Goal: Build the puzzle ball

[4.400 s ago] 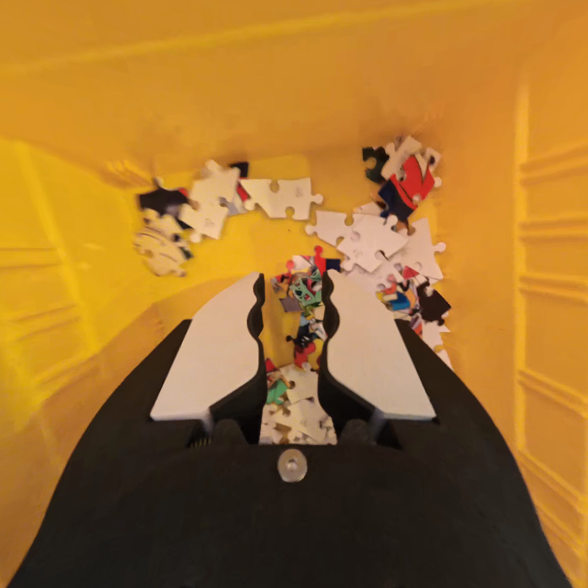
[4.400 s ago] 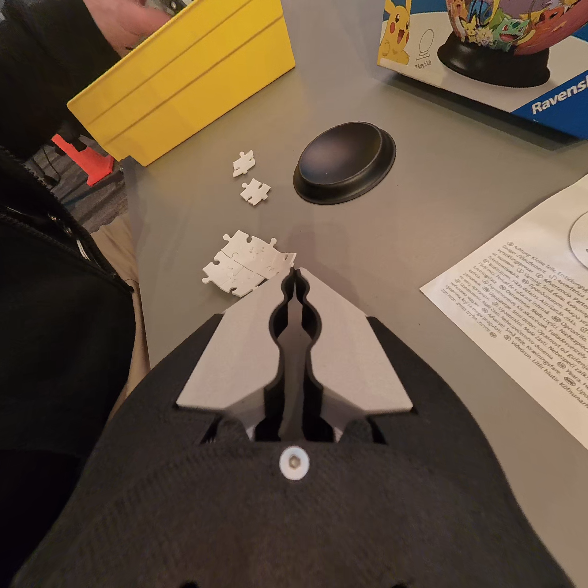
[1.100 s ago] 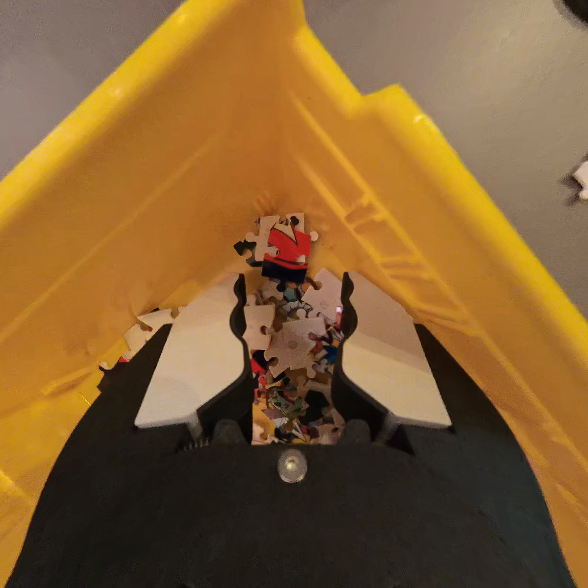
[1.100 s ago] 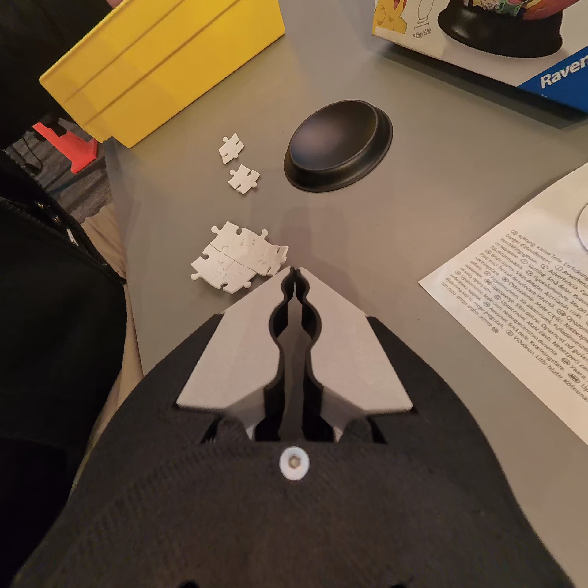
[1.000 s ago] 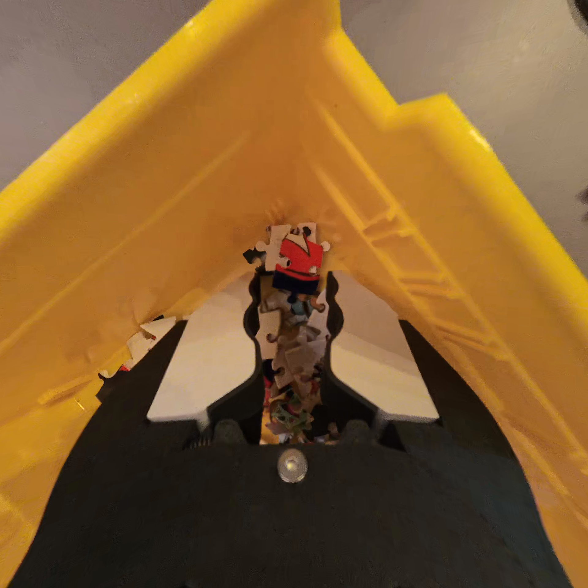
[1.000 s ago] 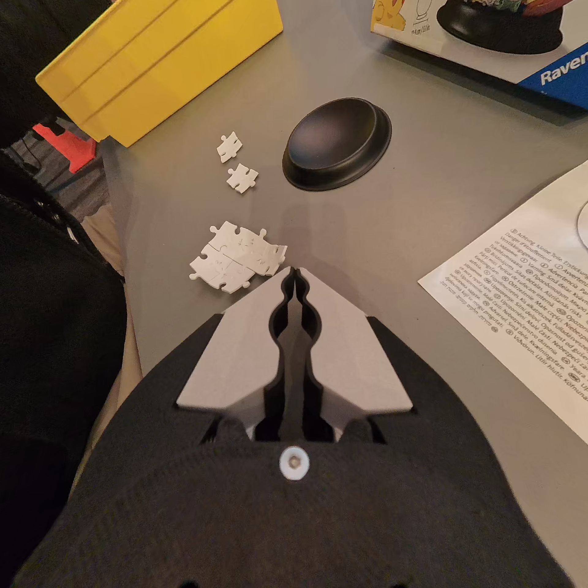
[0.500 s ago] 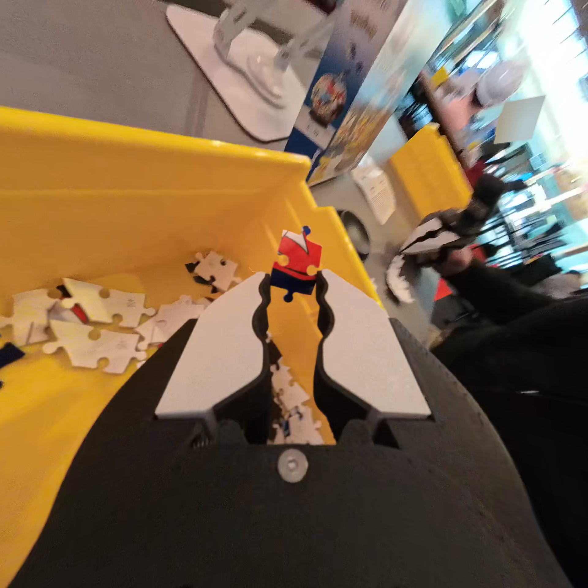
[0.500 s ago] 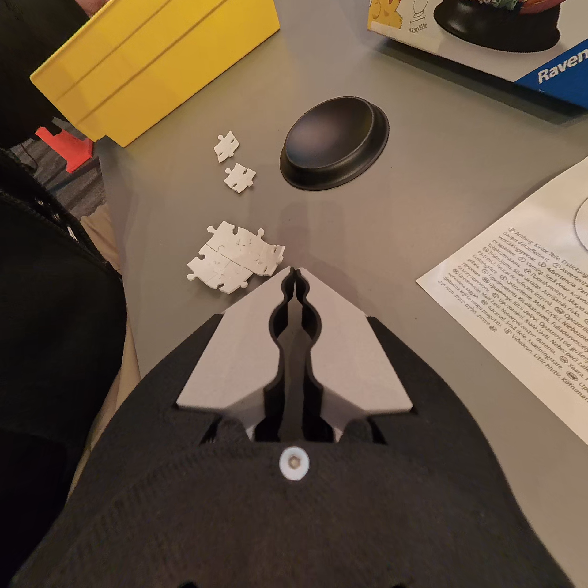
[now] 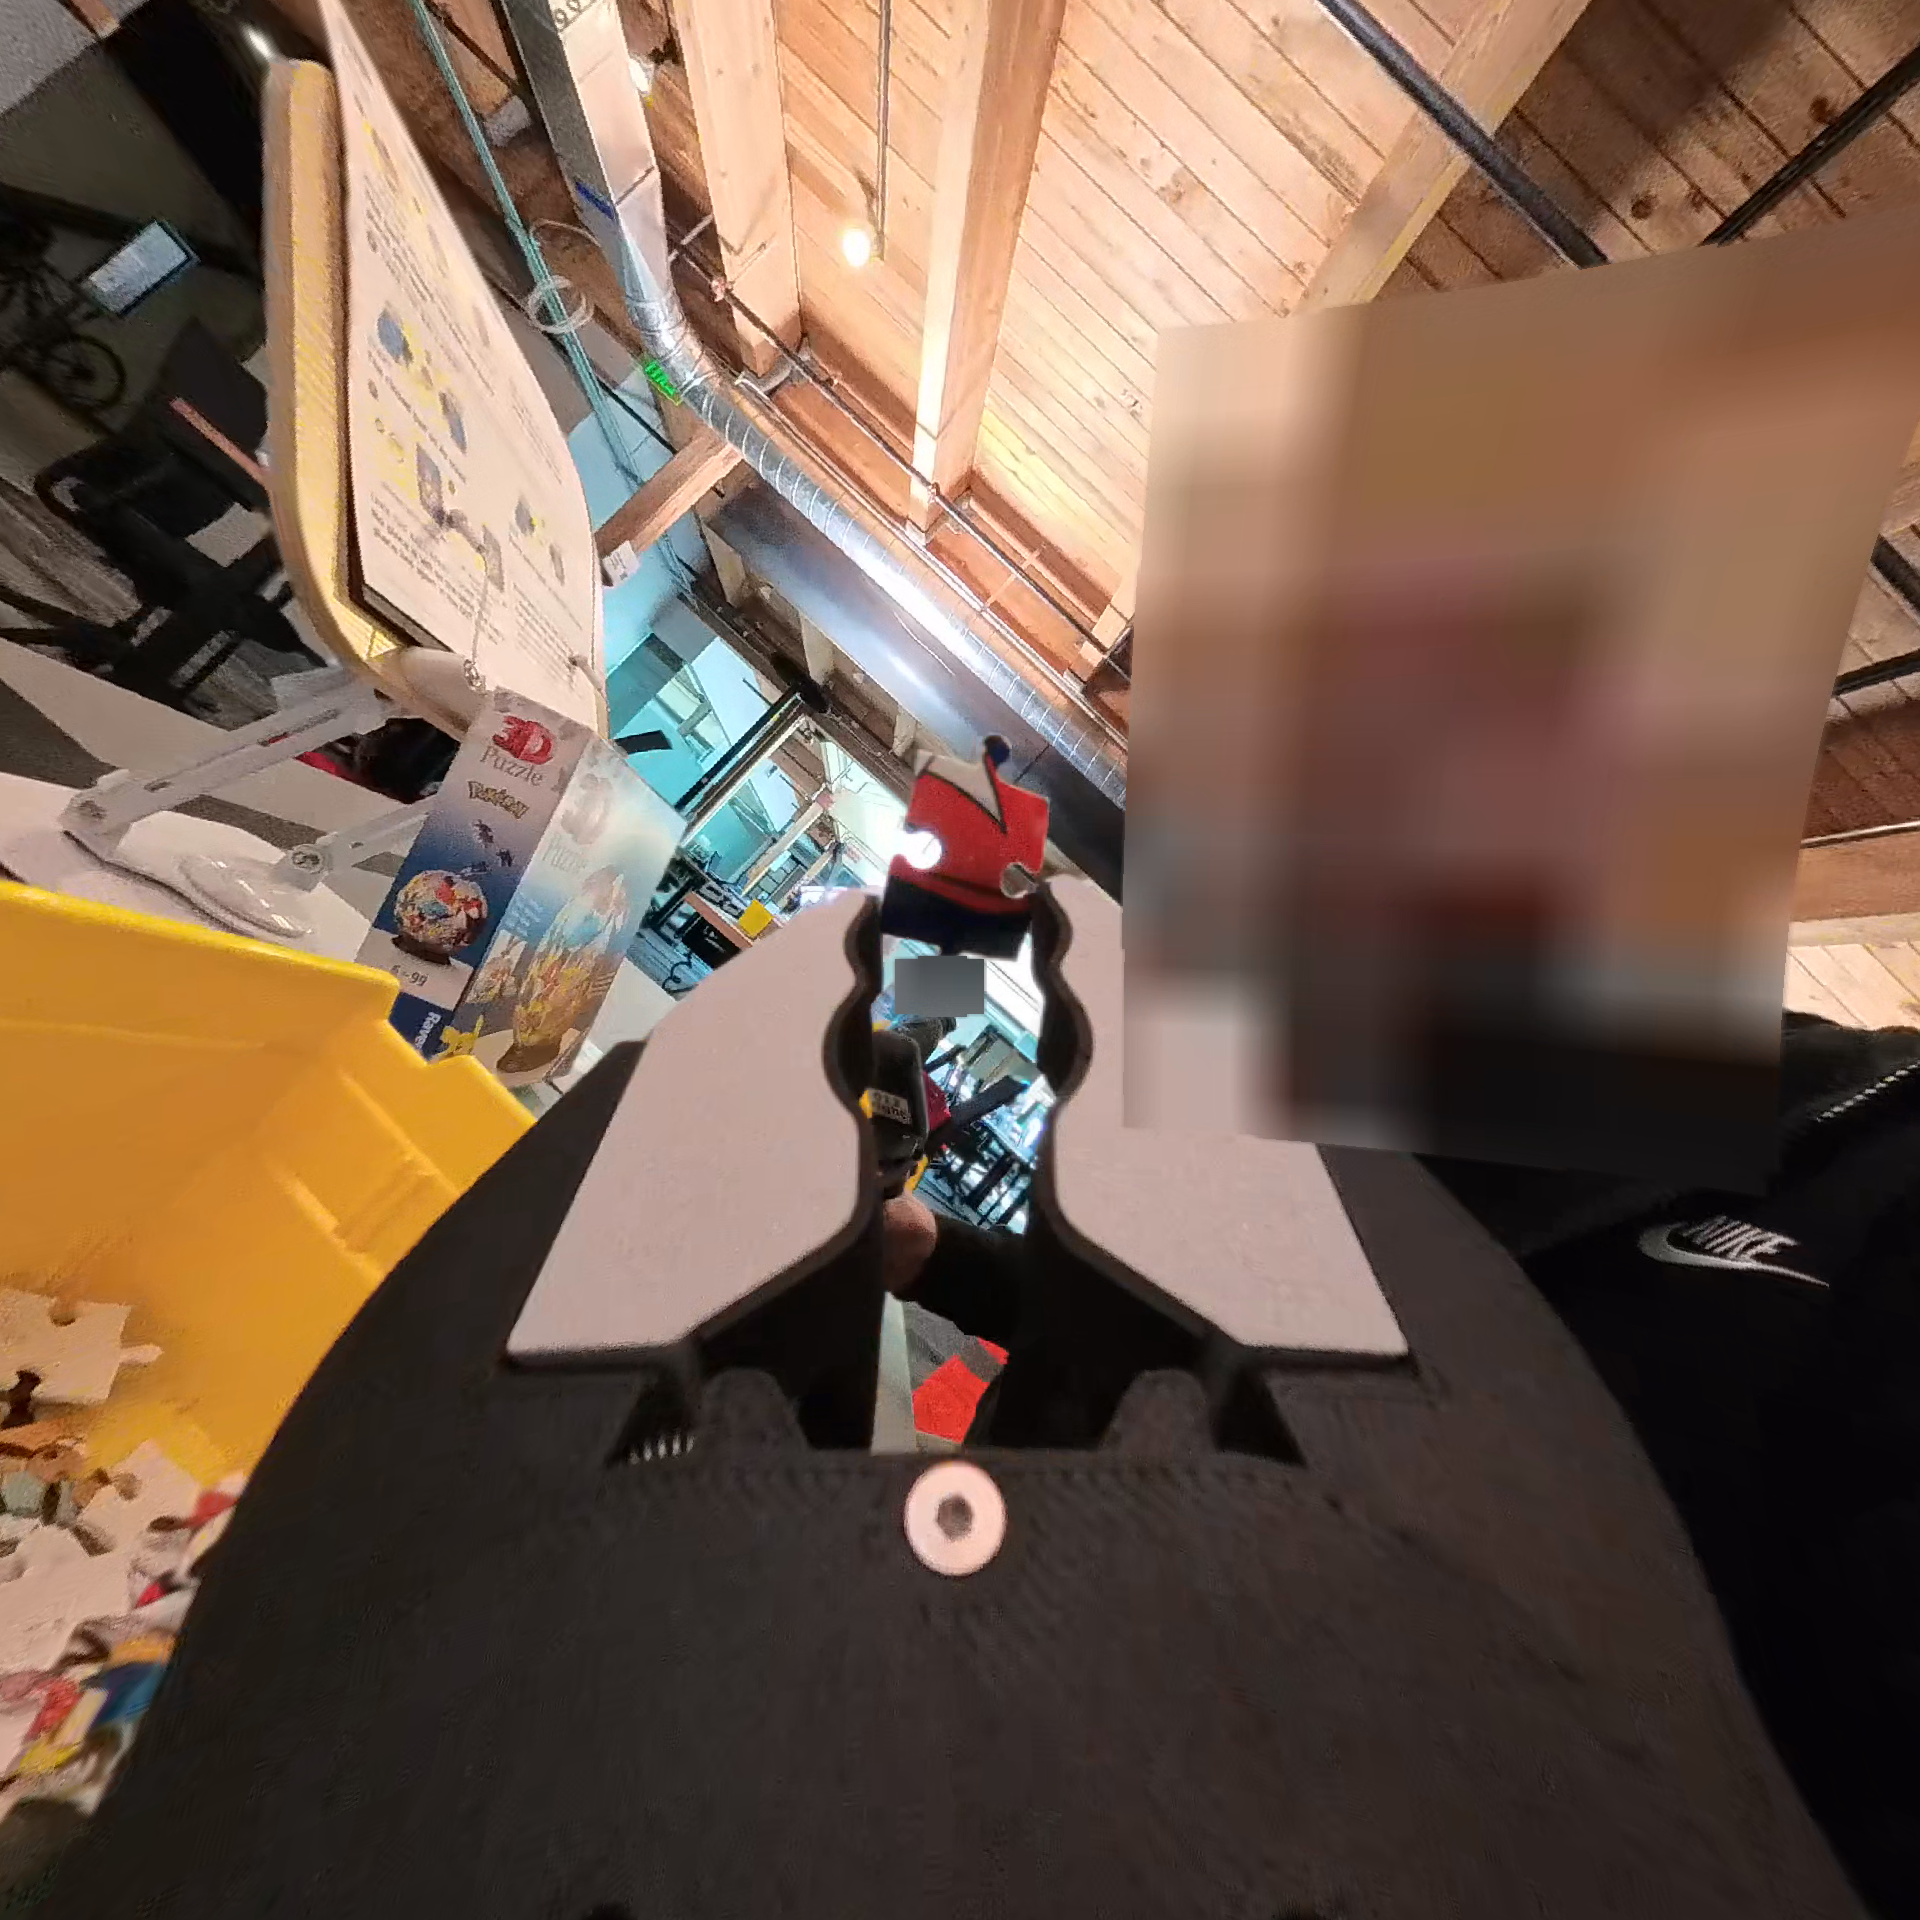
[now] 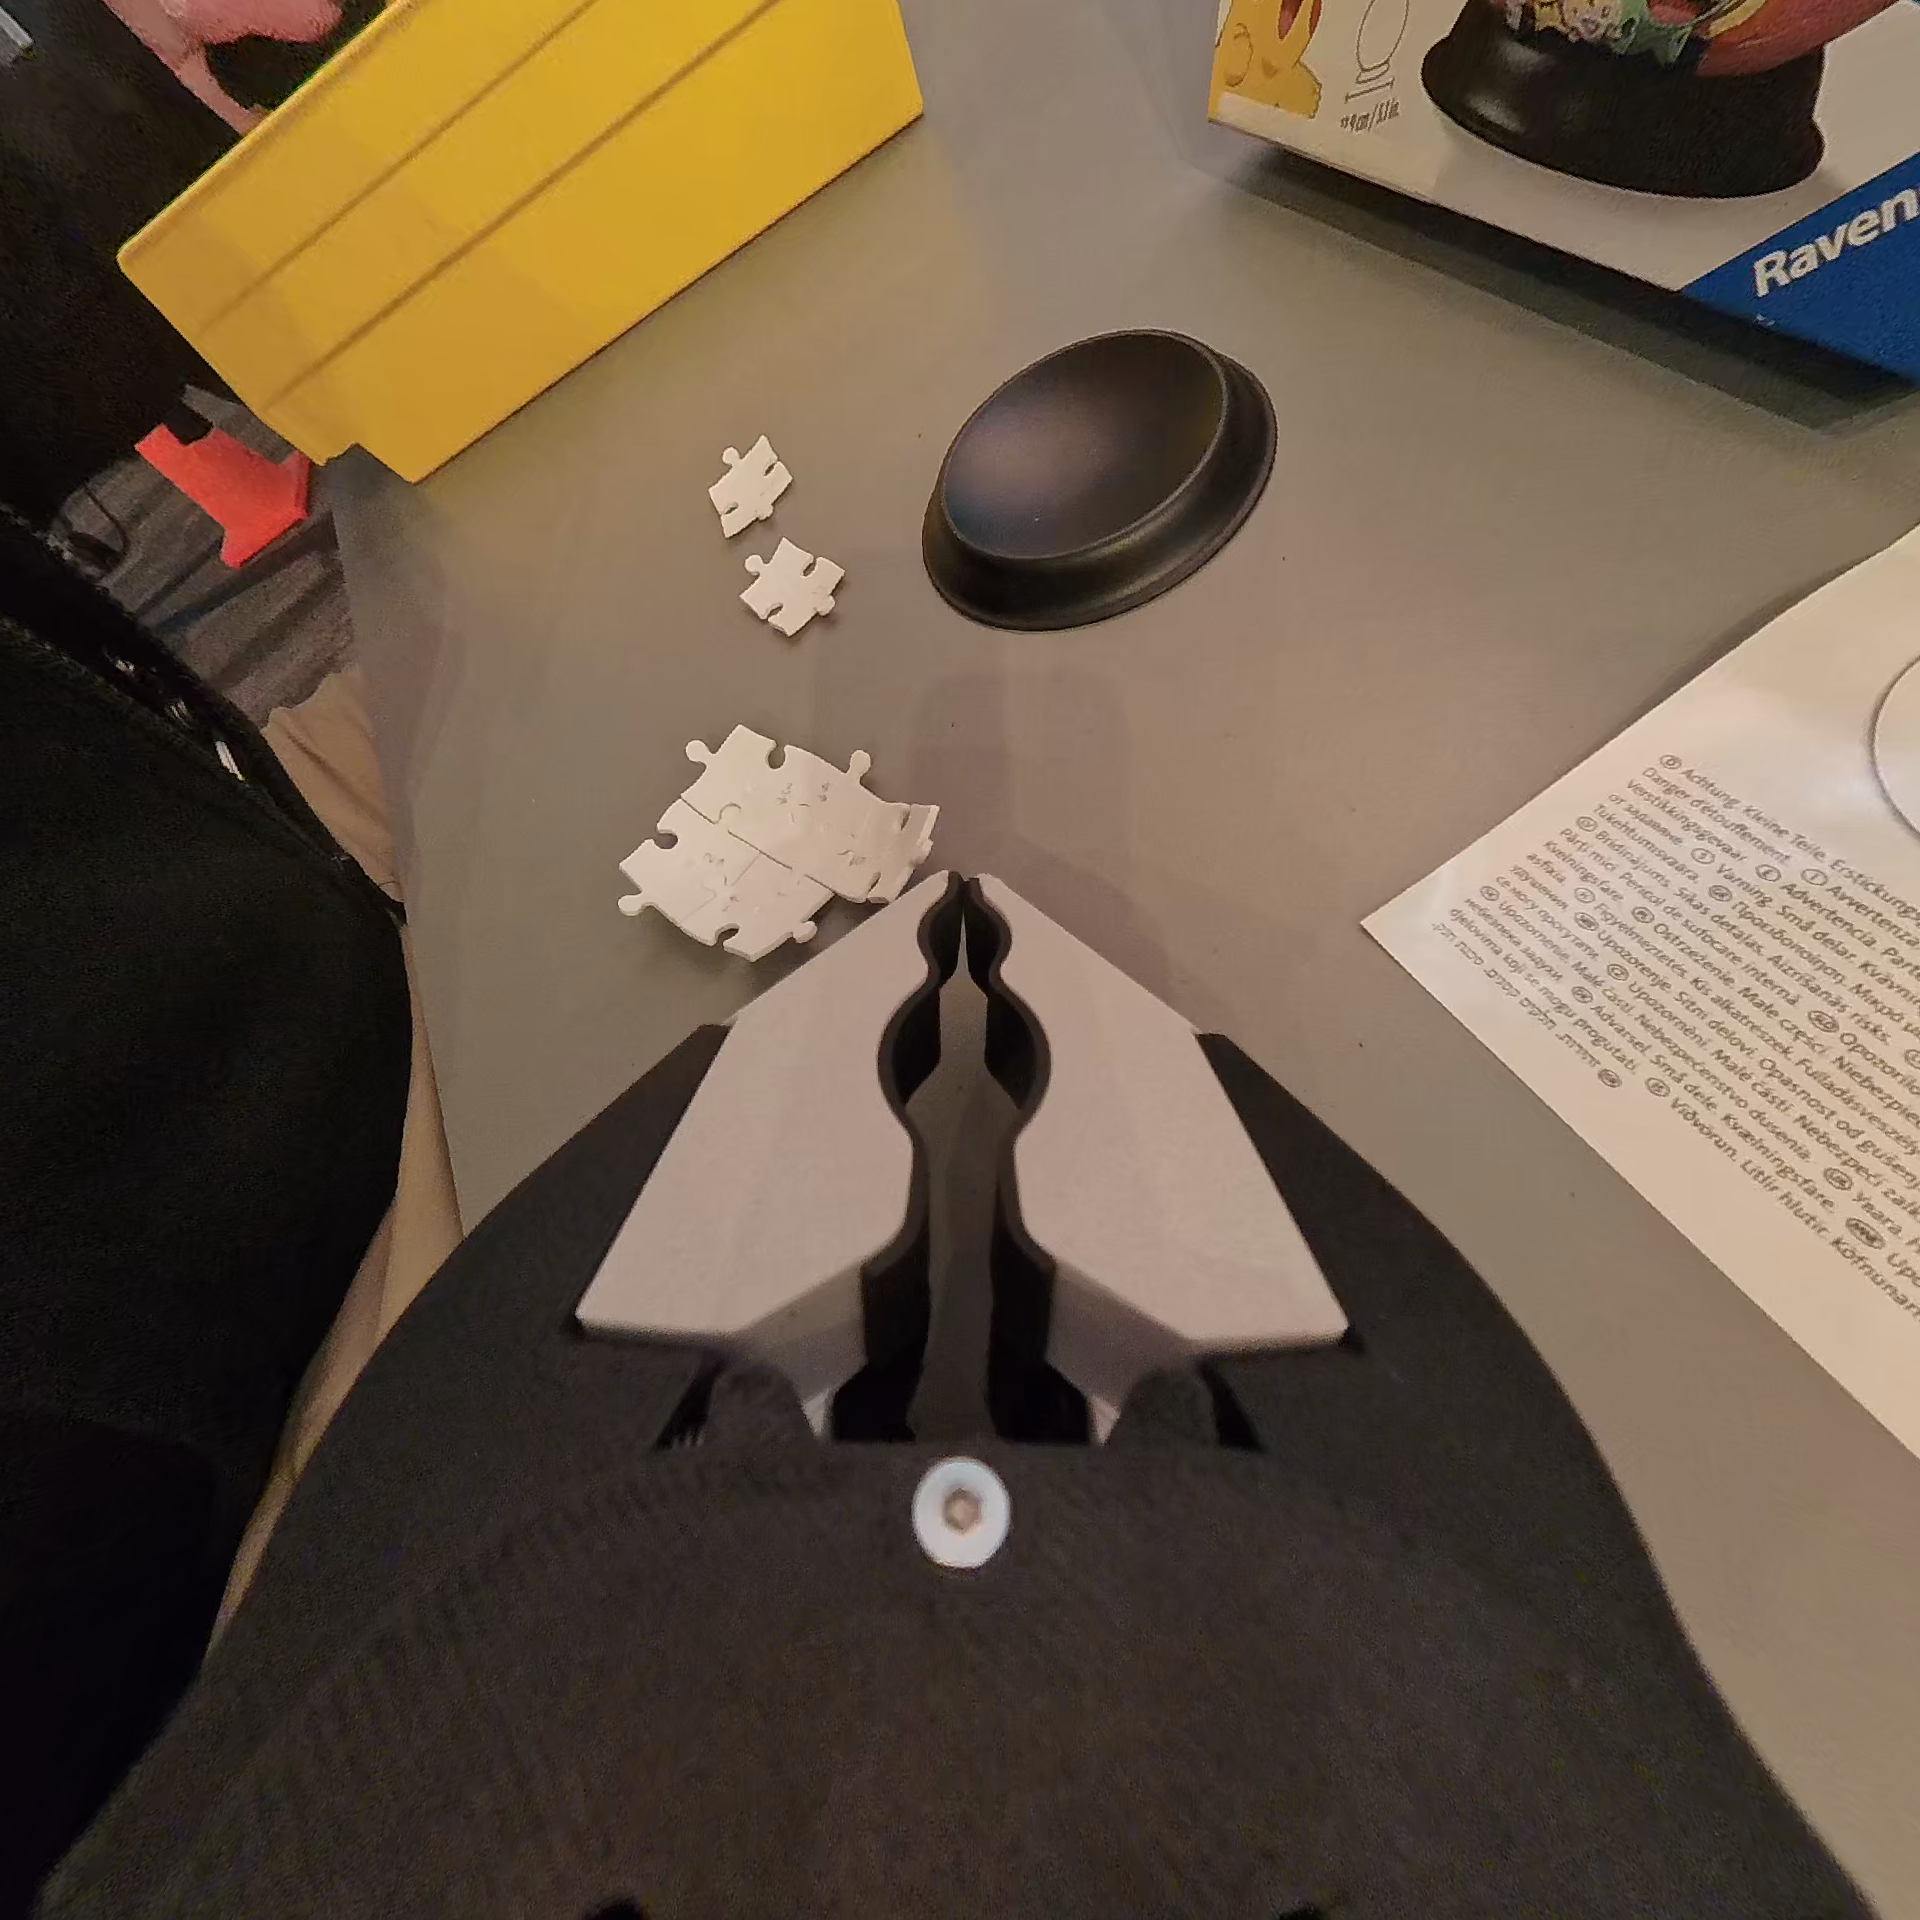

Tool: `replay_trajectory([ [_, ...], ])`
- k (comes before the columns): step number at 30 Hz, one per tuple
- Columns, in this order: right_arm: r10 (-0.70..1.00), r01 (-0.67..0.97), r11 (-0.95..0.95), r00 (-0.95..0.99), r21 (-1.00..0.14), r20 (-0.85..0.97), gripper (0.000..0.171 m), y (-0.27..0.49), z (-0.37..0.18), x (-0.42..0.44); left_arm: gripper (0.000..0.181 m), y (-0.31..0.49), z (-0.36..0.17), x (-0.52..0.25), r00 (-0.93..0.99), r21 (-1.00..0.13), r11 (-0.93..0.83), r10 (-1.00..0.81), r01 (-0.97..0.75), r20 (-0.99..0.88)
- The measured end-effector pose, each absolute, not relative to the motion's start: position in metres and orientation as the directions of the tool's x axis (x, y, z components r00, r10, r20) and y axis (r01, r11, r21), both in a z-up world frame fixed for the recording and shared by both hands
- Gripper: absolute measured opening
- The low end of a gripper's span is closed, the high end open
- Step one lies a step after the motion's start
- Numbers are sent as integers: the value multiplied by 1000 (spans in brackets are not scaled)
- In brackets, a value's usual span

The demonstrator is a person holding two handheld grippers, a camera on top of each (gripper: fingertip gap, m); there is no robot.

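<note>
My left gripper (image 9: 956,914) is shut on a red, white and dark blue puzzle piece (image 9: 971,857) and holds it up in the air, tilted towards the ceiling, above the yellow bin (image 9: 187,1101) with several loose pieces (image 9: 73,1538). My right gripper (image 10: 961,883) is shut and empty, just above the grey table. Left of its tips lies a joined patch of white face-down pieces (image 10: 769,842). Two single white pieces (image 10: 750,484) (image 10: 794,585) lie beyond it. The black round ball stand (image 10: 1101,488) sits ahead of the right gripper.
The yellow bin (image 10: 520,208) stands at the table's far left. The puzzle box (image 10: 1621,135) lies at the far right; it also shows in the left wrist view (image 9: 520,904). A printed instruction sheet (image 10: 1683,987) lies at the right. A person in black sits at the left edge (image 10: 156,1039).
My left gripper has lifted the red piece out of the yellow bin and swung upward, so its view now faces the ceiling. My right gripper has stayed still.
</note>
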State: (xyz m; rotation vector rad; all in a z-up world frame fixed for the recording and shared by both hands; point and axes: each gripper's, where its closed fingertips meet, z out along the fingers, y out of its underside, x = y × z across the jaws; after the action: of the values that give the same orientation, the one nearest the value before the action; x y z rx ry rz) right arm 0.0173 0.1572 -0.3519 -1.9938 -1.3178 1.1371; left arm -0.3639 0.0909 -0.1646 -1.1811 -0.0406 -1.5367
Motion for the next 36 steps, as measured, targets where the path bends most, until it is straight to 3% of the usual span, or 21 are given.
replay_trajectory([
  [8, 908, 493, -415, 182, -764, -376, 0, 157, -350, 18, 27, 87, -160, -357, 180, -593, -362, -727, 719, 663],
  [12, 909, 490, -415, 182, -766, -376, 0, 157, -350, 18, 27, 99, -219, -353, 567, -749, -492, -492, 445, 660],
  [14, 908, 492, -416, 181, -765, -378, 0, 157, -350, 18, 27, 92, -258, -359, 760, -763, -607, -380, 225, 527],
  [17, 907, 497, -417, 180, -760, -380, 0, 157, -351, 17, 27, 69, -301, -369, 899, -653, -756, -321, -52, 300],
  [19, 907, 504, -417, 181, -756, -380, 0, 156, -352, 17, 28, 59, -316, -367, 904, -590, -798, -333, -120, 266],
  [22, 907, 509, -417, 185, -752, -378, 0, 157, -353, 17, 46, 57, -331, -371, 926, -529, -830, -321, -175, 198],
  [29, 908, 522, -417, 195, -744, -372, 0, 157, -356, 17, 46, 106, -323, -360, 926, -595, -780, -347, -195, 152],
  [36, 909, 518, -414, 199, -749, -365, 0, 158, -355, 17, 49, 158, -363, -380, 961, -473, -852, -275, -226, 35],
])
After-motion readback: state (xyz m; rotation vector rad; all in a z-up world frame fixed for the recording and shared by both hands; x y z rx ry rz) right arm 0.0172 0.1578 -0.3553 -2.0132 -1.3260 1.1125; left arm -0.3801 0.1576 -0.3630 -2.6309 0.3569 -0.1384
